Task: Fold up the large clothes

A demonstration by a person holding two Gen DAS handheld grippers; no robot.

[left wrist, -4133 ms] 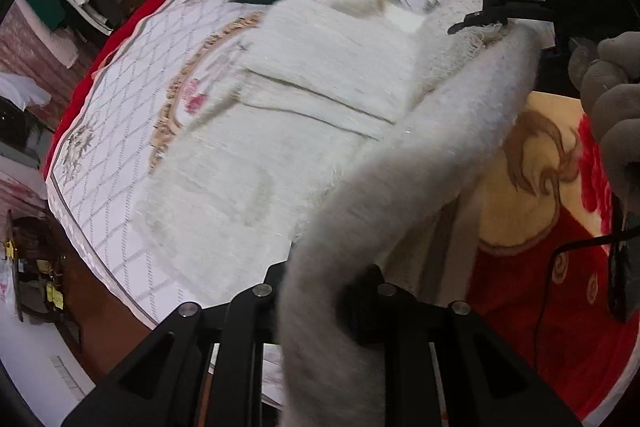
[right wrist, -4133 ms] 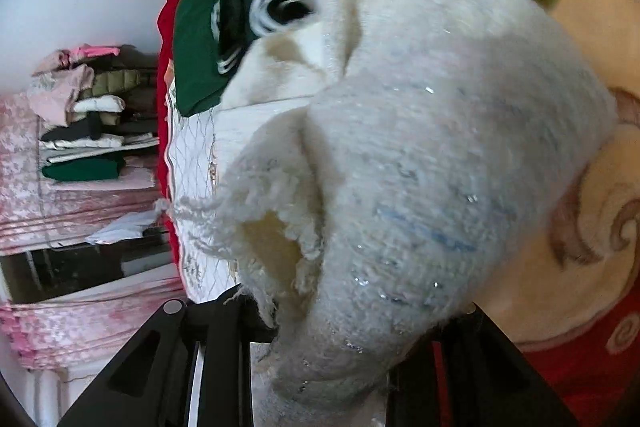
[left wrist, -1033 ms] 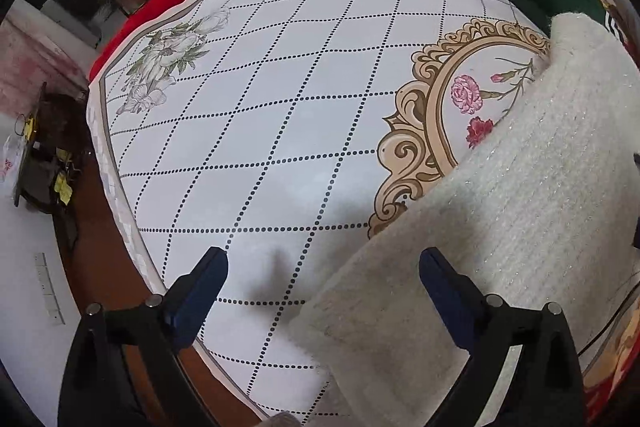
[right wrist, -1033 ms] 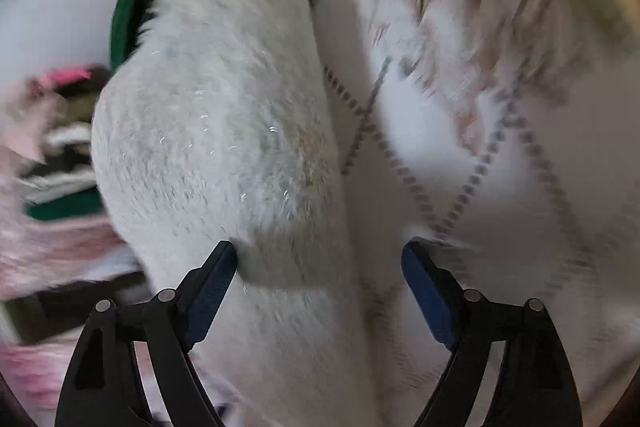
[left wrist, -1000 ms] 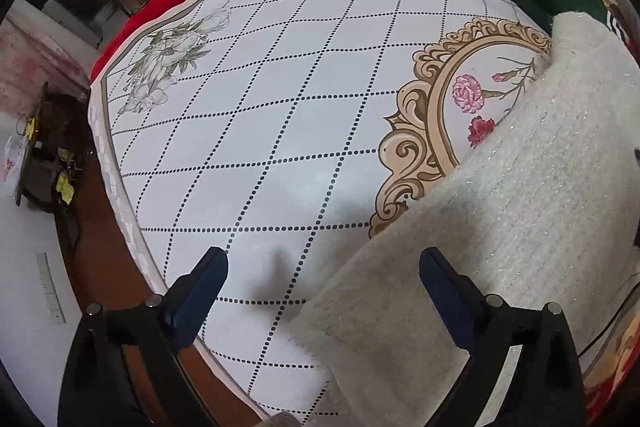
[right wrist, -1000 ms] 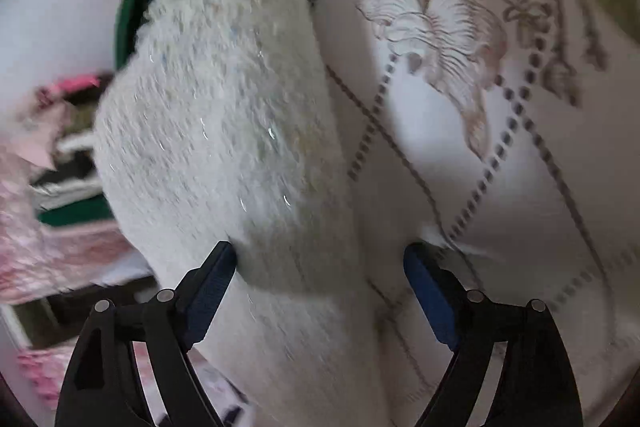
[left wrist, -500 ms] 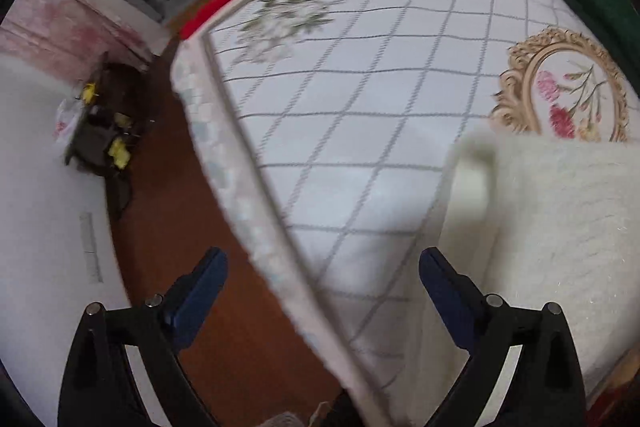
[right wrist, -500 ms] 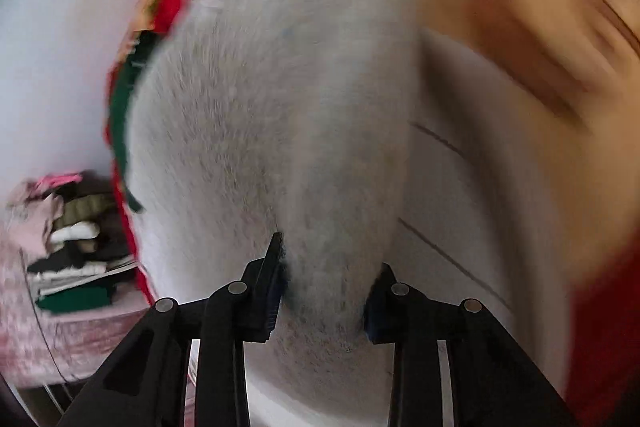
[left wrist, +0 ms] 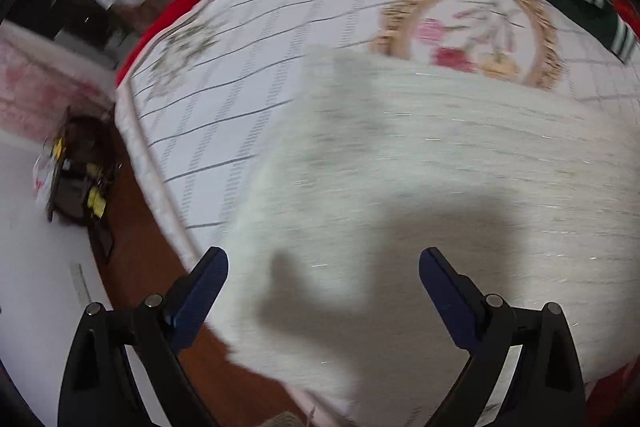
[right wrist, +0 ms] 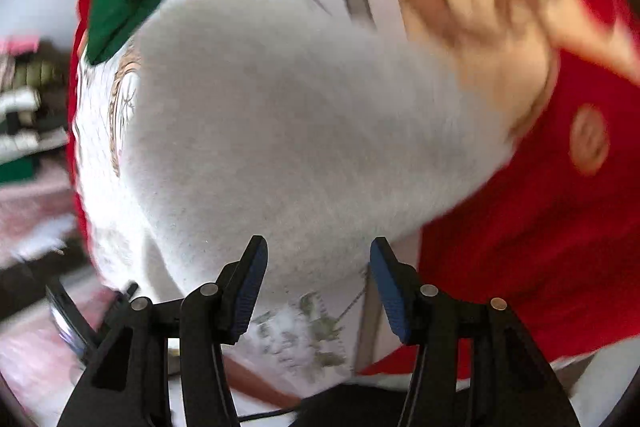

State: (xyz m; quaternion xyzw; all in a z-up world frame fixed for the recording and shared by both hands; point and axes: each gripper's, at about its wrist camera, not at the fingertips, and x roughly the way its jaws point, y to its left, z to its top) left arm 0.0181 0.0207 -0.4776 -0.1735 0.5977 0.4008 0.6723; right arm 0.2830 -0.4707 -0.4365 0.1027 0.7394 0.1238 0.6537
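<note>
The fluffy white knitted garment [left wrist: 440, 187], filling the centre and right of the left wrist view, is judged folded into a thick rectangle on the white diamond-patterned bedcover [left wrist: 248, 75], with only tidying or putting aside left, since the left gripper [left wrist: 324, 269] is spread wide and empty while the right gripper [right wrist: 316, 267] is opening, nothing being pinched.

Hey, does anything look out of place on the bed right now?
Yes: the folded white sweater lies at the near corner of the white quilt, and its corner appears to hang past the bed's edge over the brown floor.
</note>
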